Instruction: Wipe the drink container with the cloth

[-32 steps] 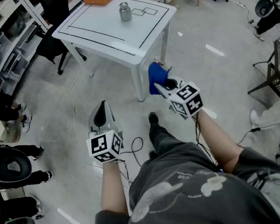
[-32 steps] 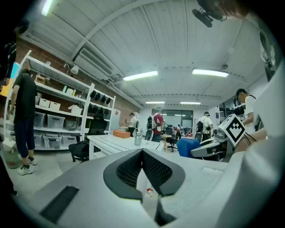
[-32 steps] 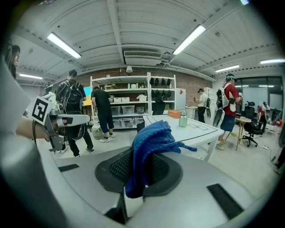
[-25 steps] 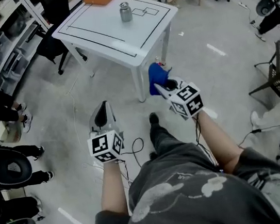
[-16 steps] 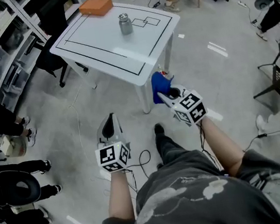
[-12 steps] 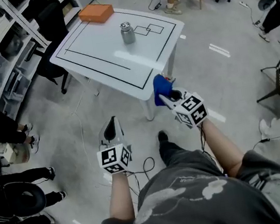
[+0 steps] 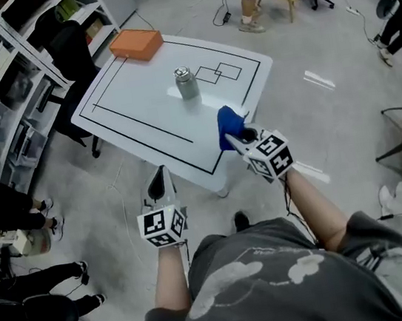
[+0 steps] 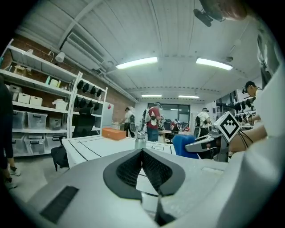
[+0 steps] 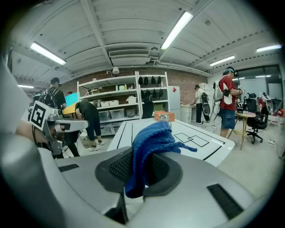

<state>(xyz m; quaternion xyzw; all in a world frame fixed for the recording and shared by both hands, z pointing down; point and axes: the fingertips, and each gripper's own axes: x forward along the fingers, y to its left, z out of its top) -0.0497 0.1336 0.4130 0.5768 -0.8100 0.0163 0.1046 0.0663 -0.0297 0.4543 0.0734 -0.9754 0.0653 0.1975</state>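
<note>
Two jaws of your left gripper (image 8: pixel 142 152) meet; your right gripper (image 9: pixel 136 178) pinches the cloth (image 9: pixel 150 141), with the drink container (image 7: pixel 186 83) ahead of both.

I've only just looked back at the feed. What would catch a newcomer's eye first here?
First, the blue cloth pinched in the right claw, by the near edge of the white table. Next, the steel bottle standing alone mid-table, with an orange box at the far corner. The left claw is shut and empty, to the left of the cloth.
</note>
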